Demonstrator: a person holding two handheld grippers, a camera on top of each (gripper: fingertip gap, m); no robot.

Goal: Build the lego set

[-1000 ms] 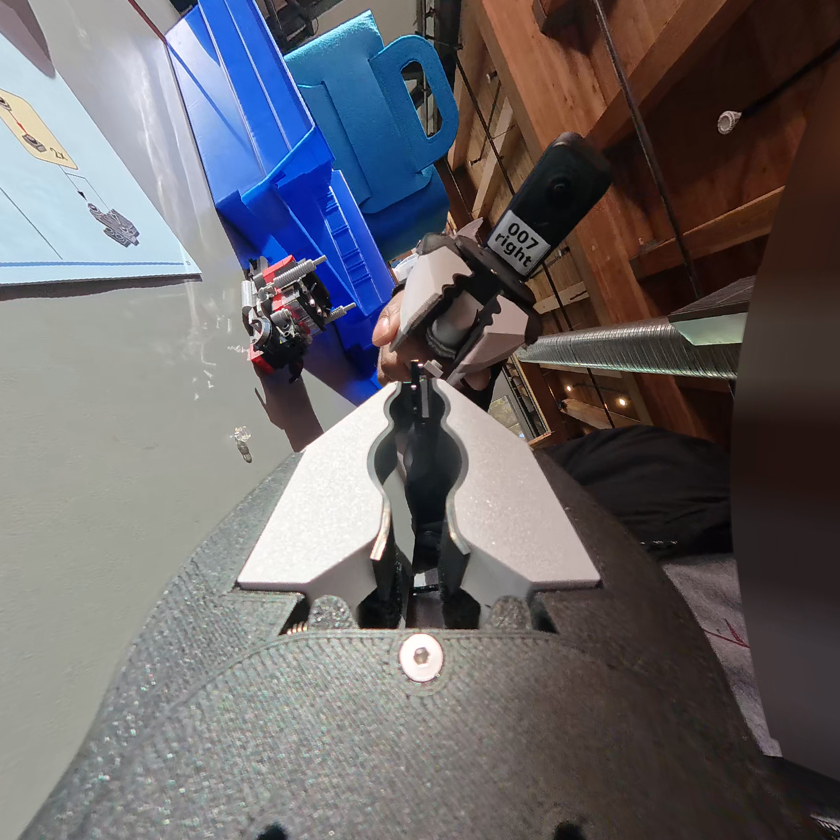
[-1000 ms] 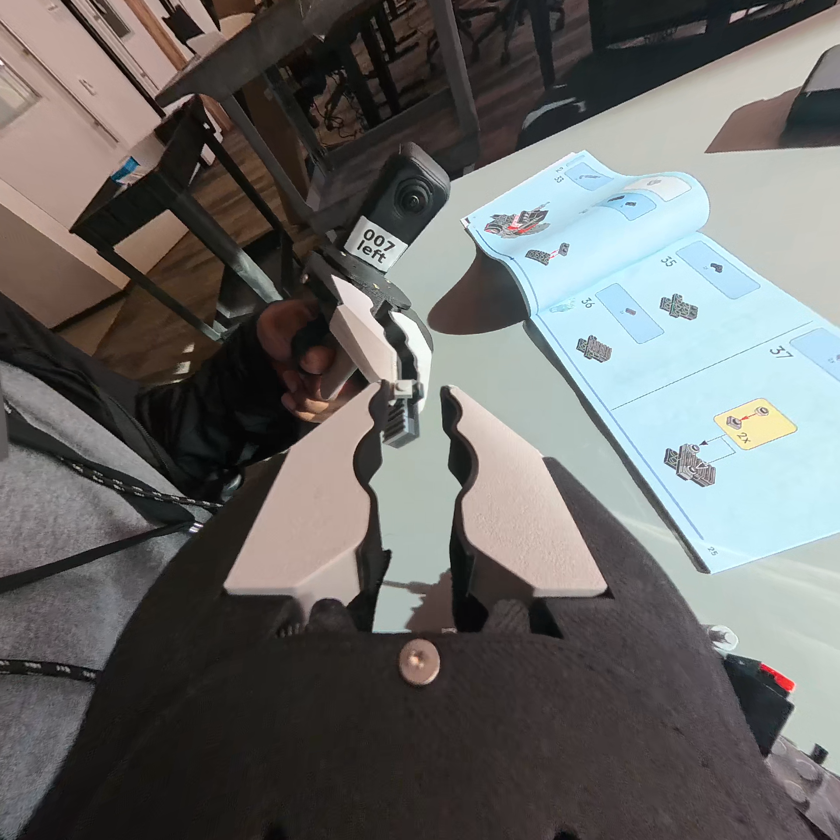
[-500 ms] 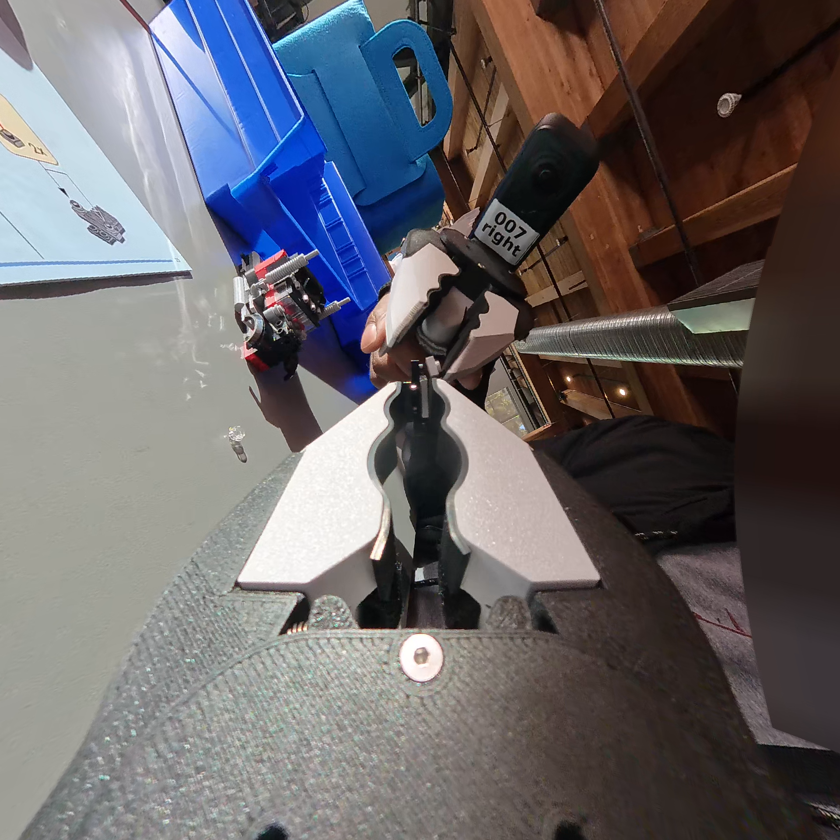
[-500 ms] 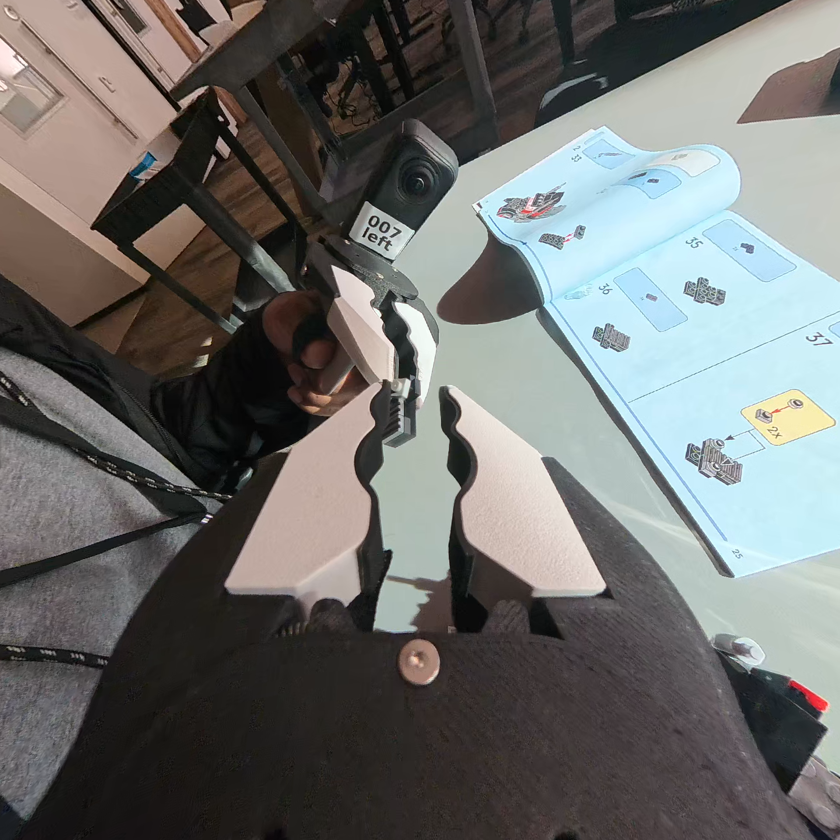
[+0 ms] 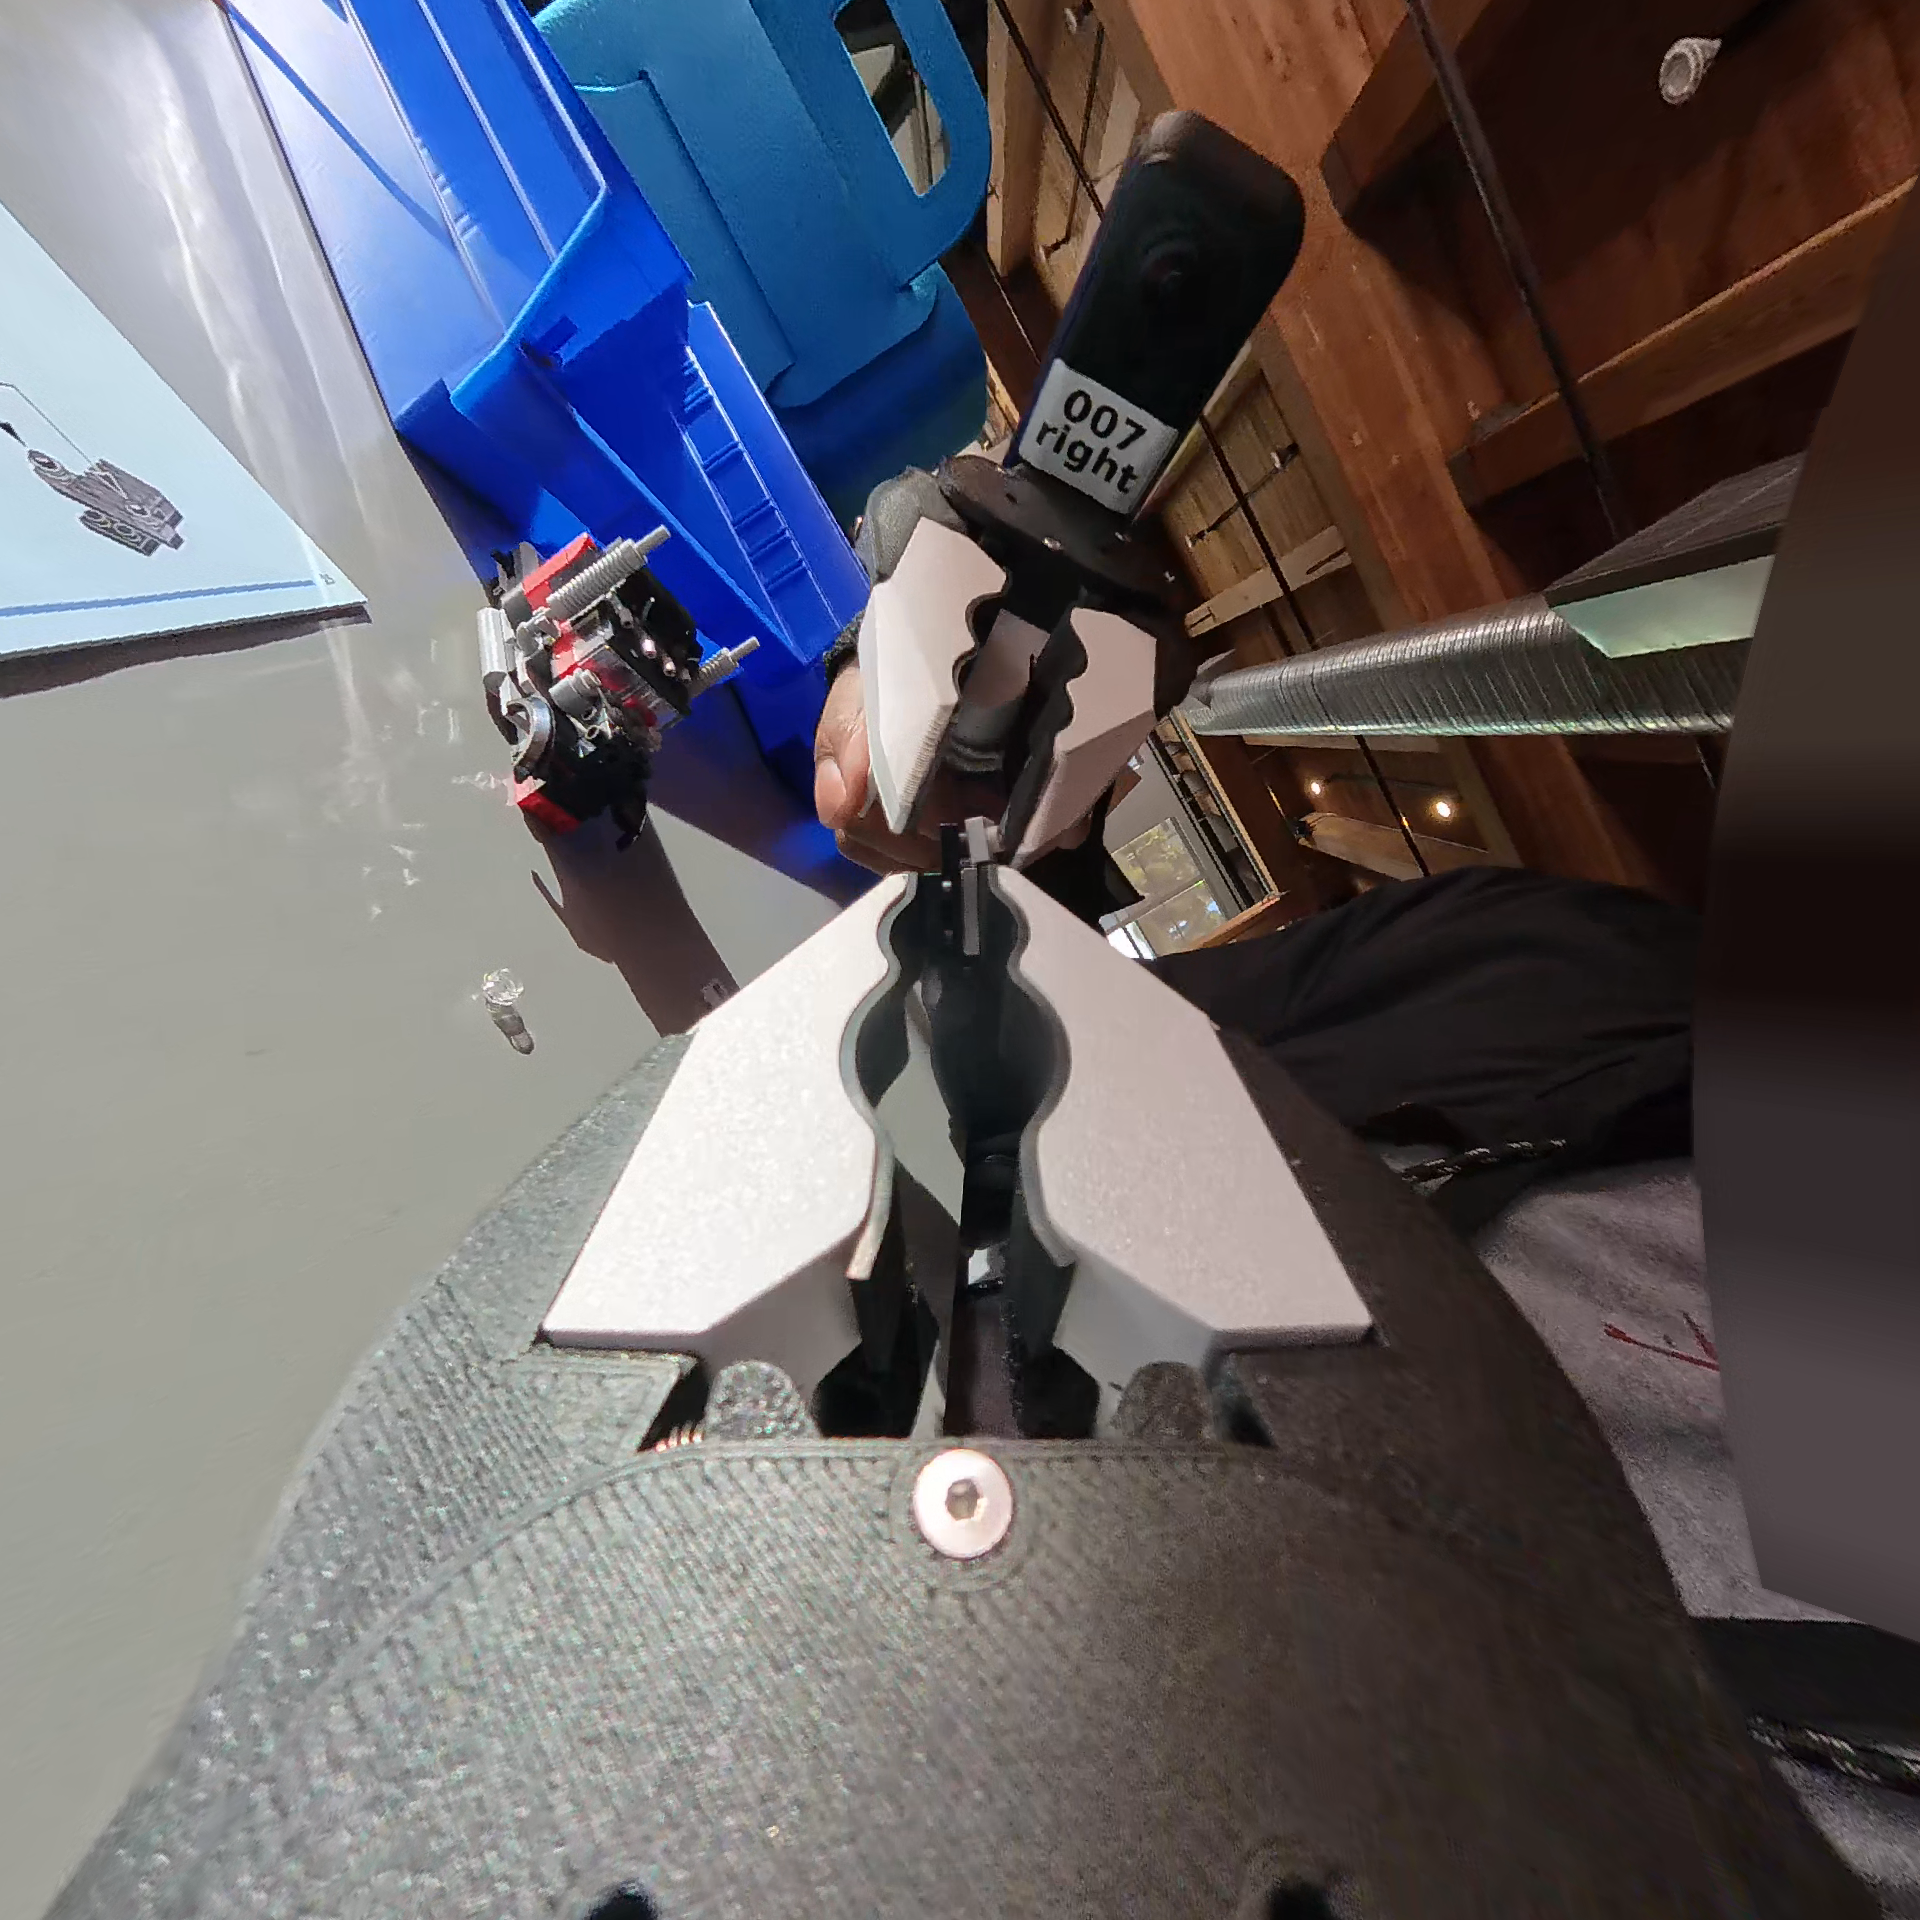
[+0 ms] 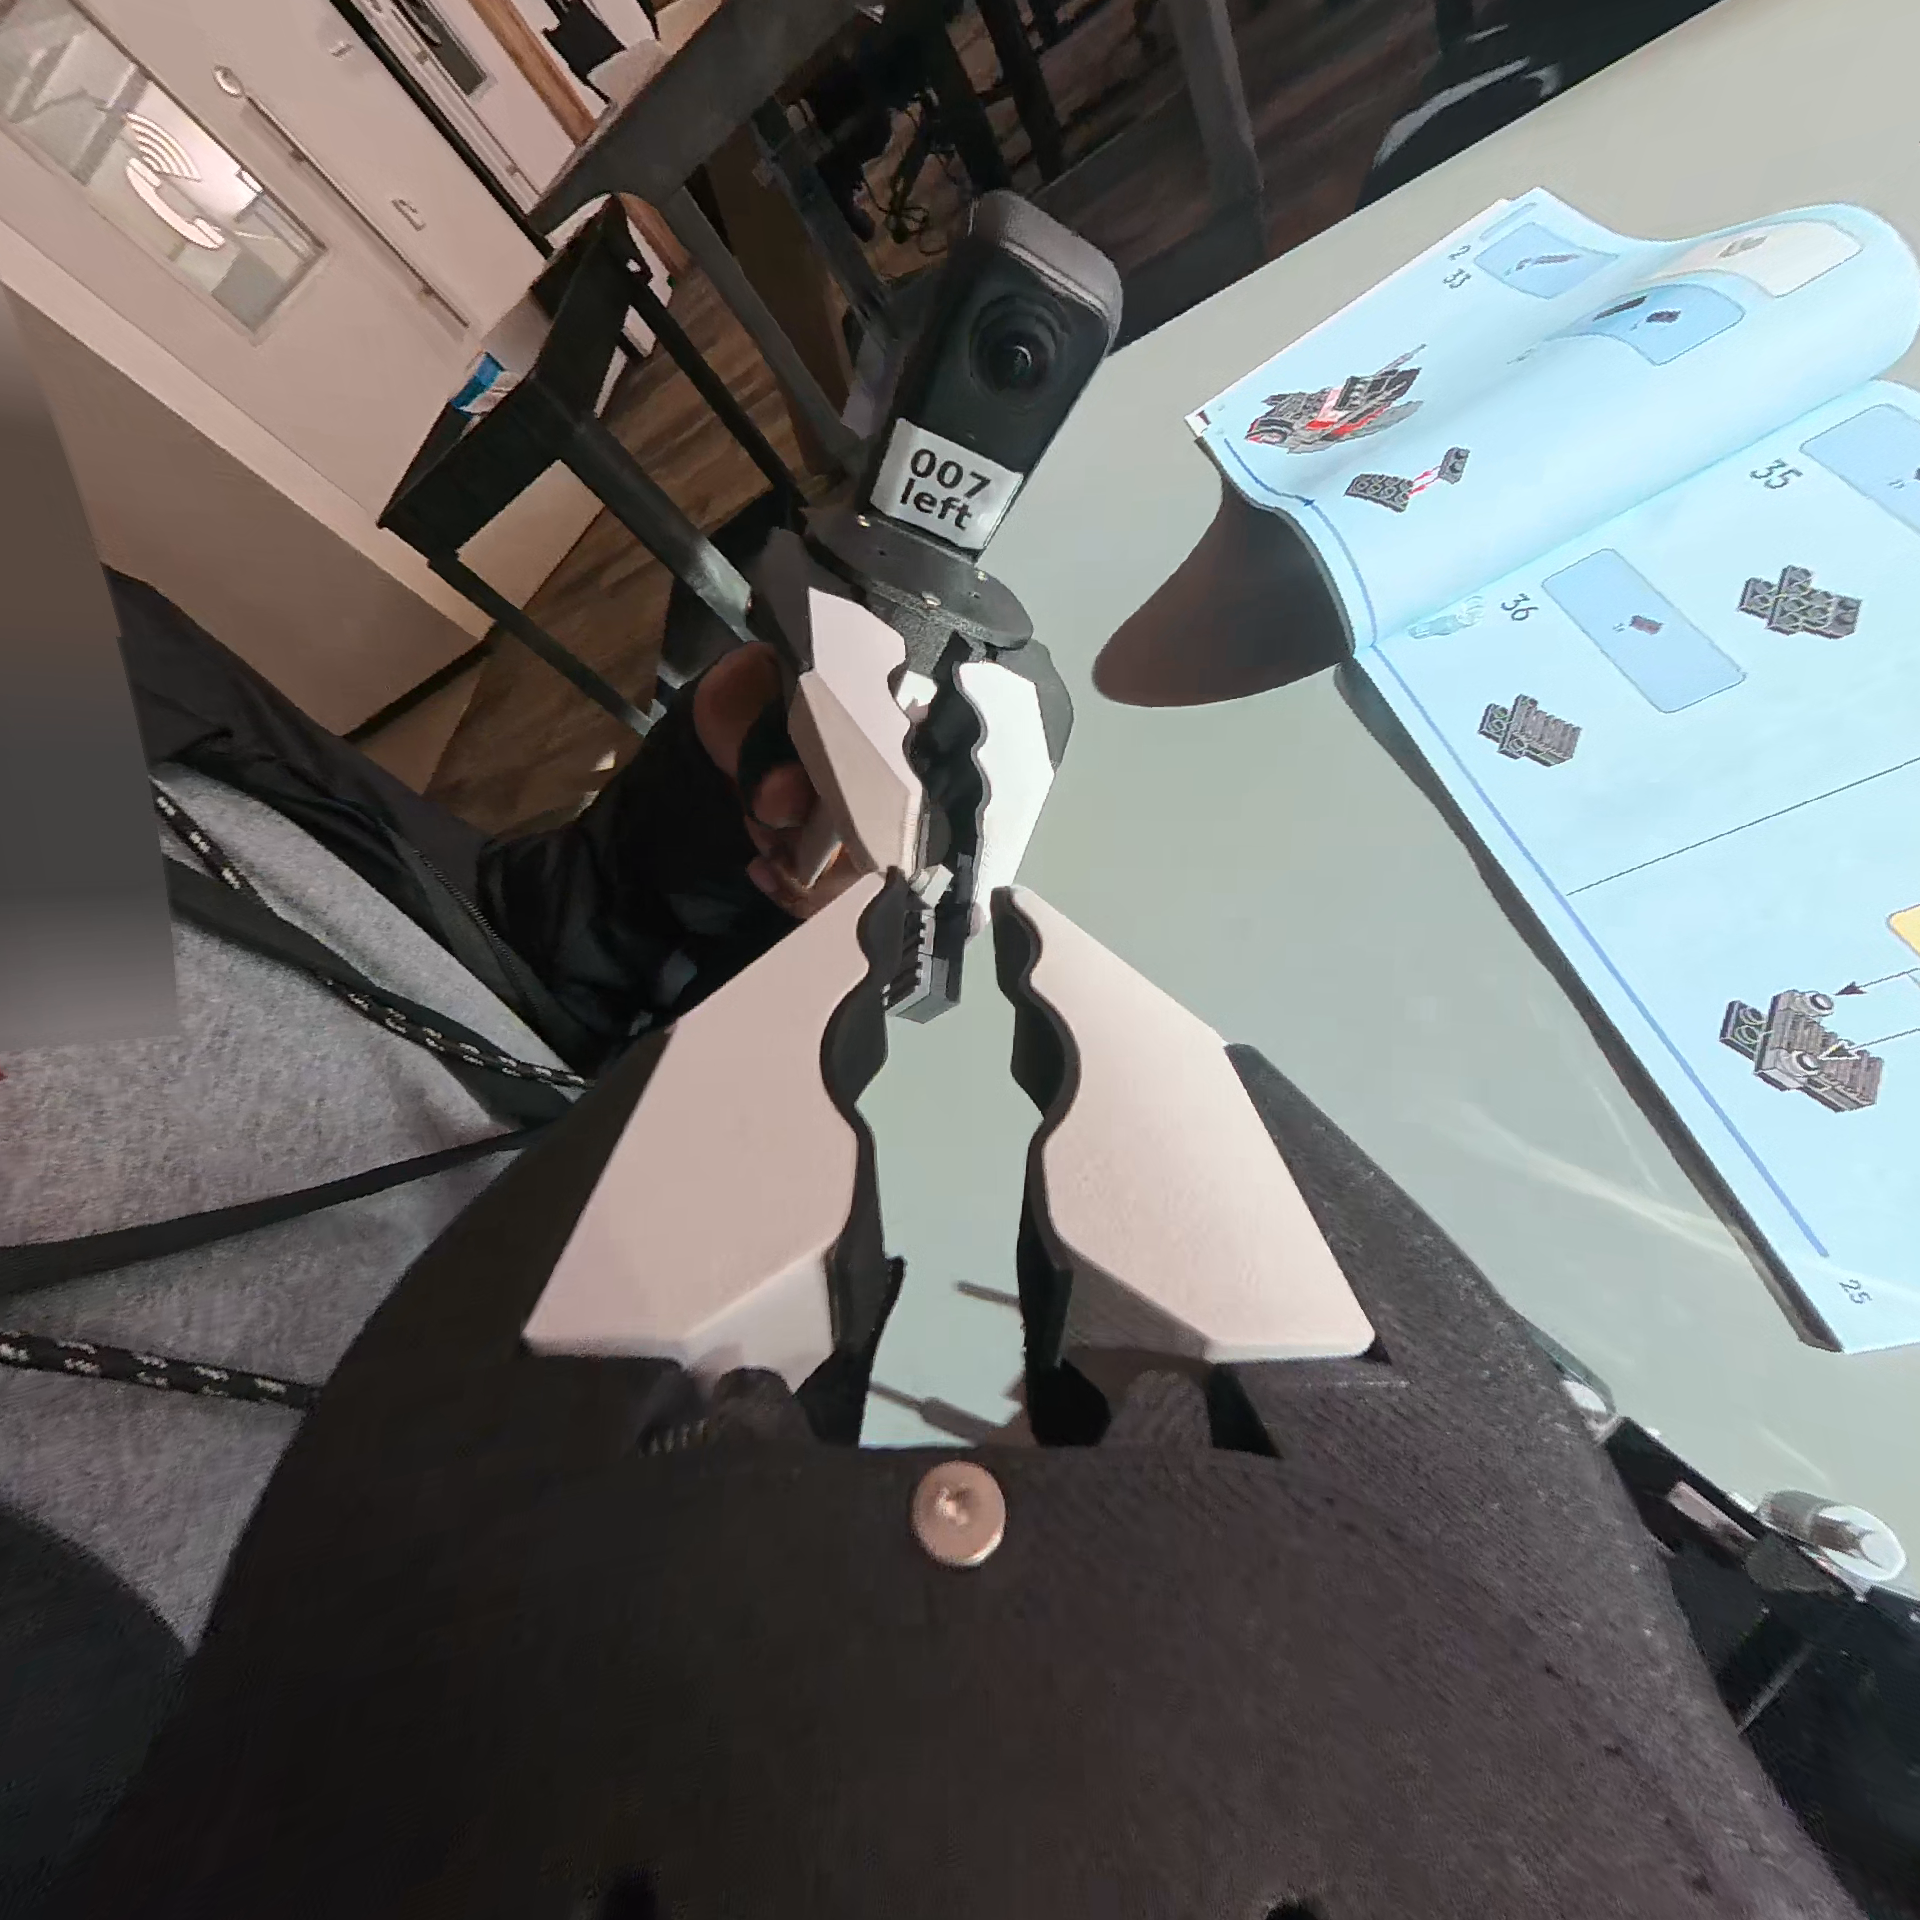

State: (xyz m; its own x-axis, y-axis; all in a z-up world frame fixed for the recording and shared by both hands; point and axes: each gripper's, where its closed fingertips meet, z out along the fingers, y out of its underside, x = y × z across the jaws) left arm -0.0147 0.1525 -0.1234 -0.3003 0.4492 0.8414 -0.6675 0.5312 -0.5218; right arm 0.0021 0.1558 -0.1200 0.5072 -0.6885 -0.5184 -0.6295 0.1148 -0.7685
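Holding a small dark lego piece [image 5: 961, 902] pinched at centre frame, our left gripper [image 5: 958, 914] presents it so our part-open, empty right gripper [image 6: 940, 935] can work on it.

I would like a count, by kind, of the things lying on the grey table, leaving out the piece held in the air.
Open instruction booklet: 1
Blue plastic bin: 1
Partly built red and black lego model: 1
Small clear loose piece: 1
Total: 4
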